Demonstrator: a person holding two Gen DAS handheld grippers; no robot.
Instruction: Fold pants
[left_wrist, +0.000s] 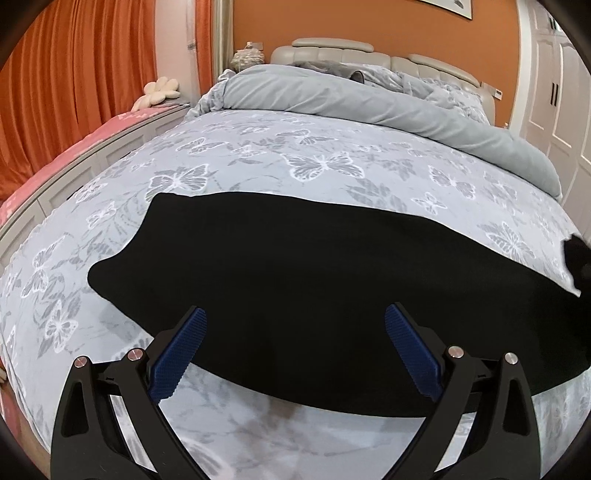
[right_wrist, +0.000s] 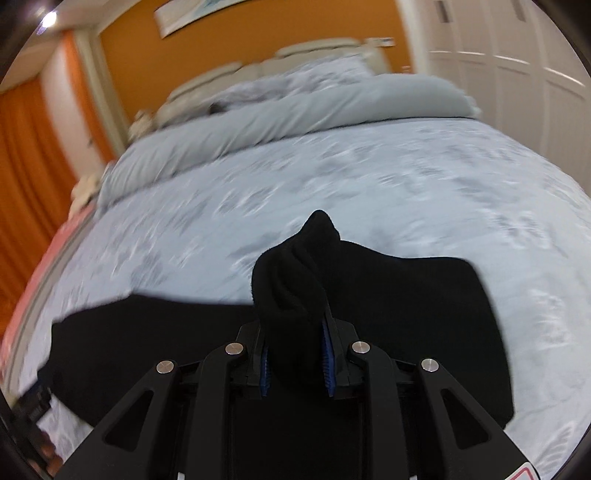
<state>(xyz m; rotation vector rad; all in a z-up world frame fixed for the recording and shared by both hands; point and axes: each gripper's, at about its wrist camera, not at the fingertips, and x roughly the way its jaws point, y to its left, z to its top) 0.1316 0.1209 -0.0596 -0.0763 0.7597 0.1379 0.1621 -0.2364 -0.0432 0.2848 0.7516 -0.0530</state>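
Lying flat across the near half of the bed, the black pants (left_wrist: 314, 273) span the left wrist view from about 9 o'clock to 3 o'clock, on a pale grey bedspread (left_wrist: 258, 147) printed with butterflies. The left gripper (left_wrist: 293, 321) hangs above the garment's near edge with its jaws spread wide and nothing between its blue ribbed pads (left_wrist: 177, 354). In the right wrist view, the right gripper (right_wrist: 295, 332) is closed tightly on a bunched fold of the pants (right_wrist: 291, 280), which rises to a peak at 12 o'clock of the jaws; the rest of the cloth trails away toward 9 o'clock and 3 o'clock over the bedspread (right_wrist: 406, 177). This view is motion-blurred. A rolled-back grey duvet (left_wrist: 369, 99) lies across the far end of the bed, at 12 o'clock, before a padded beige headboard (left_wrist: 332, 50). Orange curtains (left_wrist: 74, 81) hang at 10 o'clock, and white wardrobe doors (left_wrist: 557, 92) stand at 2 o'clock.
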